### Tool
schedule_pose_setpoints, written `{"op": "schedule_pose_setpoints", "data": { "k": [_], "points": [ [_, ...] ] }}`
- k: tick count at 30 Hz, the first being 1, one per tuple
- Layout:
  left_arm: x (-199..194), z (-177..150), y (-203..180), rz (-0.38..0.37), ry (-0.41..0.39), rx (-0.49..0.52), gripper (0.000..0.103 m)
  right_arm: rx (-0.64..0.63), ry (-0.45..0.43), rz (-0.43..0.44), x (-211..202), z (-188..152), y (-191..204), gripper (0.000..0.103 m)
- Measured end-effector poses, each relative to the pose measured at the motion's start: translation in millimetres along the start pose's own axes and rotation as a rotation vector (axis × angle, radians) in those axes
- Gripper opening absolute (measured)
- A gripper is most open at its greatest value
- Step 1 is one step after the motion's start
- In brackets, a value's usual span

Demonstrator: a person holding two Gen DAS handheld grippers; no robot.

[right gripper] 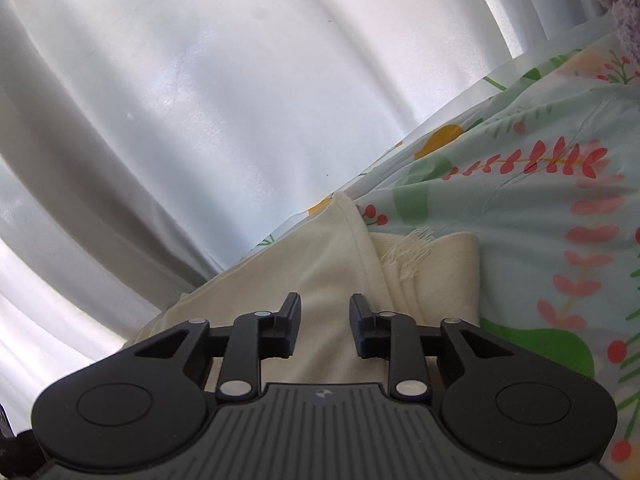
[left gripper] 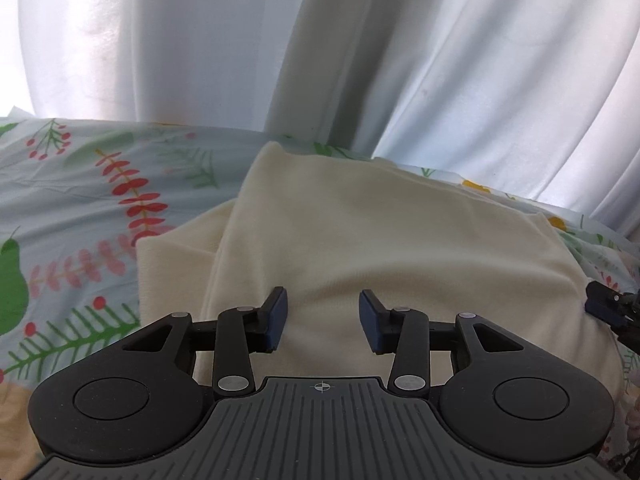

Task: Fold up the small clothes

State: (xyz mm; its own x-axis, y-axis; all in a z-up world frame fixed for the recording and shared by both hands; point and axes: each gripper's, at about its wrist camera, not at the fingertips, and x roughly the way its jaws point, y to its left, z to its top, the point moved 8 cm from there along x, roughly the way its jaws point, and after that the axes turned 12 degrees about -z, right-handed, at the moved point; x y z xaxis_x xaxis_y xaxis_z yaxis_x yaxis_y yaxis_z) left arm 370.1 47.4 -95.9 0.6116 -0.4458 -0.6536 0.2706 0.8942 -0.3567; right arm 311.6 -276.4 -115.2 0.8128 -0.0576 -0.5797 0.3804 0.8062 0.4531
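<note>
A cream-coloured garment lies folded on a floral bedsheet, a lower layer sticking out at its left. My left gripper hovers over its near part, jaws open, nothing between the blue pads. At the right edge of the left wrist view the other gripper's blue-tipped finger shows by the garment's right edge. In the right wrist view the same garment has a frayed patch on its lower layer. My right gripper stands over it, jaws open with only a narrow gap, empty.
White curtains hang right behind the bed's far edge, also filling the upper left of the right wrist view. The floral sheet spreads to the right of the garment. A fuzzy lilac item sits at the top right corner.
</note>
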Motion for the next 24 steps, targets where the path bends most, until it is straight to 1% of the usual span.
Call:
{"op": "schedule_pose_setpoints", "data": {
  "k": [1,2,3,4,5,8,10,11,13,14,17,18,20,24],
  "points": [
    [-3,-1,0,0.005,0.001,0.005,0.047,-0.036,-0.002,0.003,-6,-4,7,0.031],
    [-8,-1,0,0.011,-0.003,0.011,0.048,-0.098,0.000,0.014,-15,-12,15,0.031],
    [-14,-1,0,0.025,-0.014,0.015,0.052,-0.153,0.006,0.017,-20,-19,24,0.031],
    [-22,-1,2,0.048,-0.035,0.020,0.060,-0.205,0.006,0.014,-24,-25,31,0.031],
    [-30,1,4,0.063,-0.056,0.021,0.064,-0.262,0.004,0.006,-26,-31,38,0.031],
    [-44,2,18,0.102,-0.064,-0.007,0.068,-0.380,-0.001,-0.039,-19,-44,49,0.031],
    [-47,0,32,0.124,-0.053,-0.031,0.070,-0.421,0.002,-0.073,-12,-47,51,0.031],
    [-48,-2,40,0.136,-0.042,-0.050,0.070,-0.442,-0.010,-0.085,-9,-47,51,0.030],
    [-47,-6,53,0.123,-0.011,-0.093,0.071,-0.488,-0.045,-0.160,-3,-44,51,0.029],
    [-45,-9,58,0.101,0.004,-0.119,0.071,-0.502,-0.063,-0.203,0,-42,50,0.029],
    [-39,-15,70,0.058,0.029,-0.189,0.071,-0.496,-0.056,-0.243,-1,-41,54,0.029],
    [-38,-17,73,0.047,0.031,-0.205,0.071,-0.499,-0.051,-0.241,-5,-42,57,0.030],
    [-34,-18,75,0.025,0.028,-0.226,0.069,-0.495,-0.042,-0.206,-15,-49,63,0.031],
    [-29,-18,75,0.005,0.019,-0.236,0.064,-0.482,0.002,-0.147,-31,-71,71,0.031]
  ]
}}
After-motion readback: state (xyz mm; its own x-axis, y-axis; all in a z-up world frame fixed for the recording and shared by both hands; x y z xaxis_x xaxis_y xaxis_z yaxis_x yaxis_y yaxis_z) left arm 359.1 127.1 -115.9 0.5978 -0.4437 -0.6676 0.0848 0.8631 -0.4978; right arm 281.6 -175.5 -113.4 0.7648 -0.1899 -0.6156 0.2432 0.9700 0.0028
